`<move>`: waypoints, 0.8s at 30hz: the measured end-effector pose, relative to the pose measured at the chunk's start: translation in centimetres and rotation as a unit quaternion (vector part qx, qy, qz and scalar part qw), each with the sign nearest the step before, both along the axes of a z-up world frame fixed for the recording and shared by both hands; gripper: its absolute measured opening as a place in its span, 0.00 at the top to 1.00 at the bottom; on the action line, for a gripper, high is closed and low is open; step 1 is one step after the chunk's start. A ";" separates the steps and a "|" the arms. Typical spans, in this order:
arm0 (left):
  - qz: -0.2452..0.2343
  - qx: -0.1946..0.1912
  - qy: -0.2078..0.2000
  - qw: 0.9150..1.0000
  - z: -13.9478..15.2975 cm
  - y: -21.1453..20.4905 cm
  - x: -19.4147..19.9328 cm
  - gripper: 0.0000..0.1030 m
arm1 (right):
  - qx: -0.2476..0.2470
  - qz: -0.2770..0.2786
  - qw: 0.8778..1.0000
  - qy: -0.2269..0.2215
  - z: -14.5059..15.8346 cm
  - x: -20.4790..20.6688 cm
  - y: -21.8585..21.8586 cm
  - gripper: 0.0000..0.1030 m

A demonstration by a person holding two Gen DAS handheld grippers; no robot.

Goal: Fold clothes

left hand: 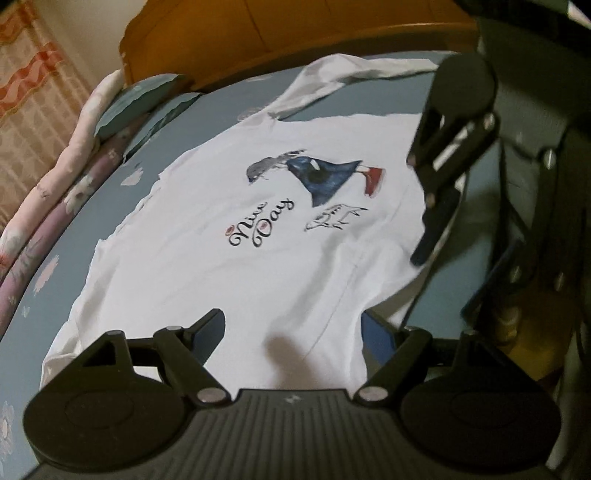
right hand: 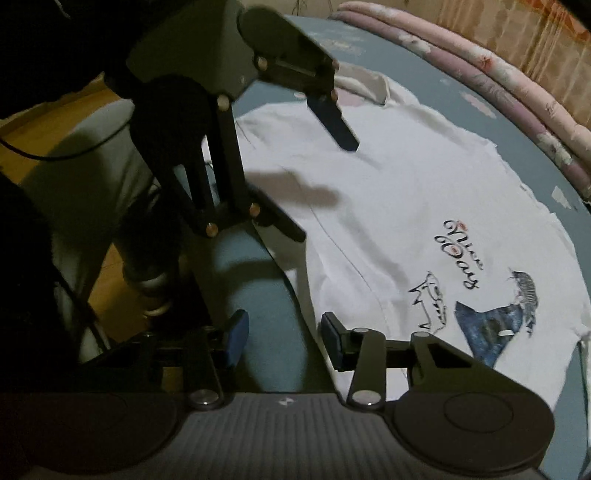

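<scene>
Both tongs were spread and pinched nothing: left tongs (left hand: 293, 332) over the white T-shirt (left hand: 229, 221), spread flat on the bed (left hand: 74, 280); right tongs (right hand: 282, 338) straddling its edge. I feared snagging only 1 layer, skewing the fold

Your left wrist camera sits just behind the left gripper (left hand: 295, 332) and looks steeply down along its fingers, close over the white T-shirt (left hand: 229, 266), with the wooden headboard (left hand: 295, 33) far beyond the tips. Your right wrist camera rides the right gripper (right hand: 280, 339) the same way, aimed across the shirt's near edge toward the rolled bedding (right hand: 517, 107). Both views share the shirt's printed front on the blue bedsheet (left hand: 221, 110) (each also catches the other gripper from the side).
</scene>
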State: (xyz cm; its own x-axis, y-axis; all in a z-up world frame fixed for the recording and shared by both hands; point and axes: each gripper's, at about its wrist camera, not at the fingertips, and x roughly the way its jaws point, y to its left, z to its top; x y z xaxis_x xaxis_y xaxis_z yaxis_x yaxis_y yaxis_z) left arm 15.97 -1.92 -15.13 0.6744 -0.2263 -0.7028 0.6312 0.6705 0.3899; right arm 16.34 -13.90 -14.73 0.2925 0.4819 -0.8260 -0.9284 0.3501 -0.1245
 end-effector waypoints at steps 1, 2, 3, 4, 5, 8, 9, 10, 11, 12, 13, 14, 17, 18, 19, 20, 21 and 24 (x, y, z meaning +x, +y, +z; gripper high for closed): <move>0.006 -0.003 -0.002 1.000 0.0 0.1 0.1 0.21 | 0.001 -0.001 1.000 0.002 -0.1 0.2 0.3 0.57; 0.016 -0.004 -0.005 1.000 -0.1 0.2 0.3 0.21 | 0.002 -0.002 1.000 0.003 -0.1 0.3 0.6 0.61; 0.025 -0.003 -0.004 1.000 -0.1 0.3 0.6 0.21 | 0.005 0.000 1.000 0.001 0.1 0.3 0.8 0.62; 0.032 -0.004 -0.003 0.999 -0.2 0.4 0.8 0.21 | 0.009 0.003 1.000 -0.003 0.4 0.2 0.9 0.62; 0.036 -0.006 -0.002 0.999 -0.3 0.5 1.0 0.21 | 0.014 0.006 1.000 -0.006 0.7 0.0 1.0 0.62; 0.050 -0.015 0.002 0.999 -0.4 0.9 1.7 0.20 | 0.031 0.010 0.999 -0.012 1.7 -0.5 1.1 0.62; 0.053 -0.018 0.004 0.998 -0.4 1.0 1.9 0.20 | 0.036 0.016 0.999 -0.011 1.9 -0.8 1.0 0.62; 0.055 -0.022 0.005 0.998 -0.4 1.1 2.0 0.20 | 0.039 0.022 0.999 -0.007 2.0 -1.0 1.0 0.62; 0.057 -0.026 0.006 0.998 -0.3 1.3 2.1 0.20 | 0.038 0.028 0.999 -0.003 2.0 -1.2 1.0 0.62; 0.059 -0.030 0.007 0.998 -0.3 1.4 2.2 0.20 | 0.030 0.030 0.999 -0.005 1.7 -1.4 1.2 0.64; 0.061 -0.033 0.006 0.998 -0.2 1.5 2.2 0.20 | 0.016 0.028 0.999 -0.010 1.3 -1.3 1.4 0.67; 0.062 -0.034 0.002 0.997 0.0 1.7 2.0 0.20 | 0.005 0.025 1.000 -0.013 0.9 -1.1 1.6 0.76; 0.068 -0.034 -0.006 0.997 0.5 2.3 1.4 0.21 | -0.016 0.016 1.000 -0.019 -0.1 -0.3 1.8 0.81; 0.070 -0.035 -0.008 0.997 0.7 2.6 1.0 0.21 | -0.017 0.013 1.000 -0.022 -0.1 -0.2 1.7 0.81; 0.071 -0.036 -0.009 0.997 0.8 2.9 0.7 0.21 | -0.018 0.010 0.999 -0.024 0.0 0.0 1.7 0.81; 0.072 -0.039 -0.008 0.997 1.0 3.3 0.3 0.21 | -0.024 0.012 0.999 -0.030 0.0 0.1 1.7 0.81; 0.073 -0.042 -0.007 0.996 1.2 3.6 -0.2 0.21 | -0.029 0.017 0.999 -0.033 -0.1 0.0 1.7 0.81; 0.072 -0.050 -0.007 0.996 1.7 4.1 -1.4 0.21 | -0.032 0.028 0.998 -0.041 -0.2 -0.4 1.8 0.81</move>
